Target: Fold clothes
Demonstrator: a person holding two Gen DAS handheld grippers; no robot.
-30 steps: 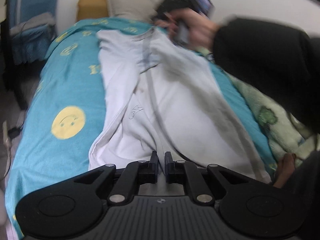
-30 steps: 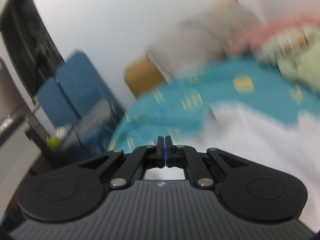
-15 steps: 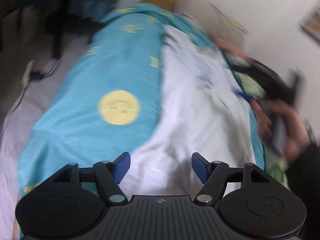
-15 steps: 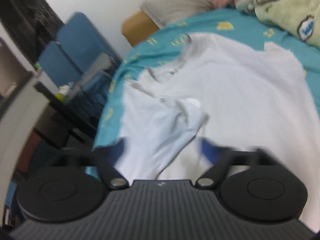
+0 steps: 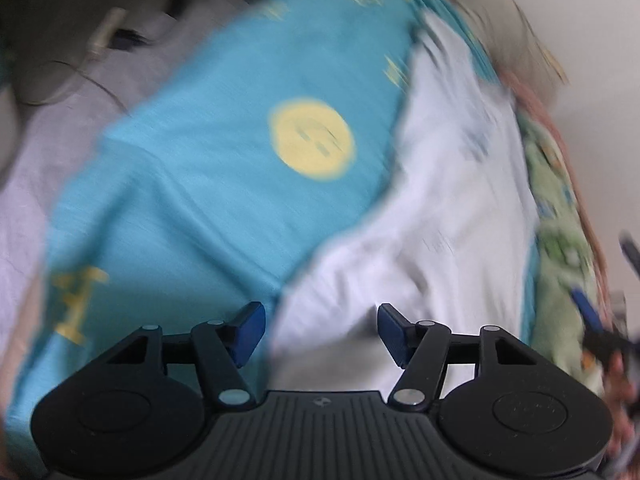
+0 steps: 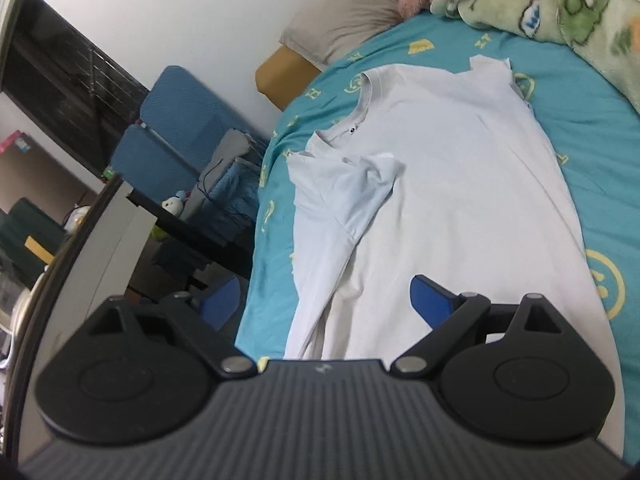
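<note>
A white T-shirt (image 6: 452,184) lies flat on a teal bedsheet with yellow smiley prints (image 6: 592,128). Its left side and sleeve (image 6: 352,196) are folded in over the body. My right gripper (image 6: 324,304) is open and empty, above the shirt's lower left edge. In the blurred left wrist view the shirt (image 5: 448,208) lies to the right on the sheet (image 5: 208,160). My left gripper (image 5: 320,330) is open and empty, over the shirt's near edge. The right hand and its gripper (image 5: 600,332) show blurred at the far right.
A green patterned blanket (image 6: 560,0) and a grey pillow (image 6: 352,8) lie at the head and far side of the bed. A blue chair (image 6: 176,128) and a dark desk (image 6: 192,232) stand beside the bed. The floor (image 5: 36,152) shows left of the bed.
Both grippers were shut on the shirt a second ago, then opened and let go. The shirt's side now lies folded over. Both grippers have drawn back toward the shirt's lower edge.
</note>
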